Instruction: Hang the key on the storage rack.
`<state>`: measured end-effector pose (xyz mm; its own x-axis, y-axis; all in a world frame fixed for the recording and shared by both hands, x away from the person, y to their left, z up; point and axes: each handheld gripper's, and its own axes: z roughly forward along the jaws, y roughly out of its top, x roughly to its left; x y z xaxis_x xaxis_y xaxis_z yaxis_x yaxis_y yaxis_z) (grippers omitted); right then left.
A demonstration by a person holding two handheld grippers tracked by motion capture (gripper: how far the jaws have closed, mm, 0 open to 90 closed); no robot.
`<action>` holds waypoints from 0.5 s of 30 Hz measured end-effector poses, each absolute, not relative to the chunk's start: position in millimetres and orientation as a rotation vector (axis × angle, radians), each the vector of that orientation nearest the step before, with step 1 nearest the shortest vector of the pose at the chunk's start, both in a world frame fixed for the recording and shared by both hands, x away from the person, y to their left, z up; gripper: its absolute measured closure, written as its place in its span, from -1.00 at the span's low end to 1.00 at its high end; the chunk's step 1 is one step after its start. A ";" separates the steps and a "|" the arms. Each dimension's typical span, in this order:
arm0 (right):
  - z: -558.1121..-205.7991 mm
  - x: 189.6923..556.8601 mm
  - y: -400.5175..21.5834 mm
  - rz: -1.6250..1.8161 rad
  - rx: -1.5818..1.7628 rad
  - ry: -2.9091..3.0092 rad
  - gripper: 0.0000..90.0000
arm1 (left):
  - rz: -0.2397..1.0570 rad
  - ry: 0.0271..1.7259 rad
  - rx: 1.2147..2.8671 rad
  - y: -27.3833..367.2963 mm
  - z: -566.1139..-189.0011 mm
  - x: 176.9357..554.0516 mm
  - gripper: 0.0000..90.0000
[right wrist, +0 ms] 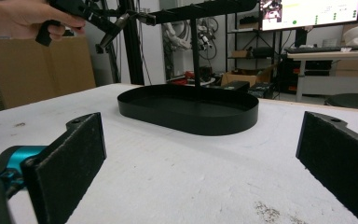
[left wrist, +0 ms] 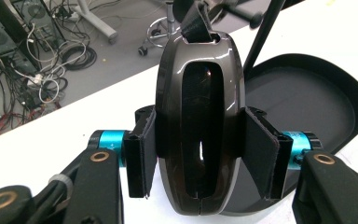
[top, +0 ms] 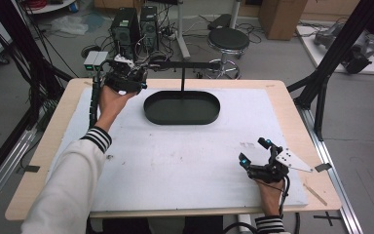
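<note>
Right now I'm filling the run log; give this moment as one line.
left gripper: shut on glossy dark oval piece | right gripper: open, low over table | black tray: empty

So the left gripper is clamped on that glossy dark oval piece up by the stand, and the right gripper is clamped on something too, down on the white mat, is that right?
Not quite. The left gripper does clamp the glossy dark oval piece near the stand, but the right gripper holds nothing: the right gripper view shows its pads wide apart over the bare white mat.
</note>
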<state>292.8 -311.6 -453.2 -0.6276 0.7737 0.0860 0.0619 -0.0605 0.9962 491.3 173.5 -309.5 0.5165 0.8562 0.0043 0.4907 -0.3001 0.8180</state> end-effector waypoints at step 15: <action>-453.2 292.9 -311.6 1.745 0.895 1.687 -0.99 | 0.538 1.149 1.983 172.9 -344.9 497.8 0.08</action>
<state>292.9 -311.6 -453.2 -0.6287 0.7726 0.0887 0.0627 -0.0633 0.9960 497.8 172.9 -344.9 0.5047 0.8631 -0.0174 0.5393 -0.2995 0.7870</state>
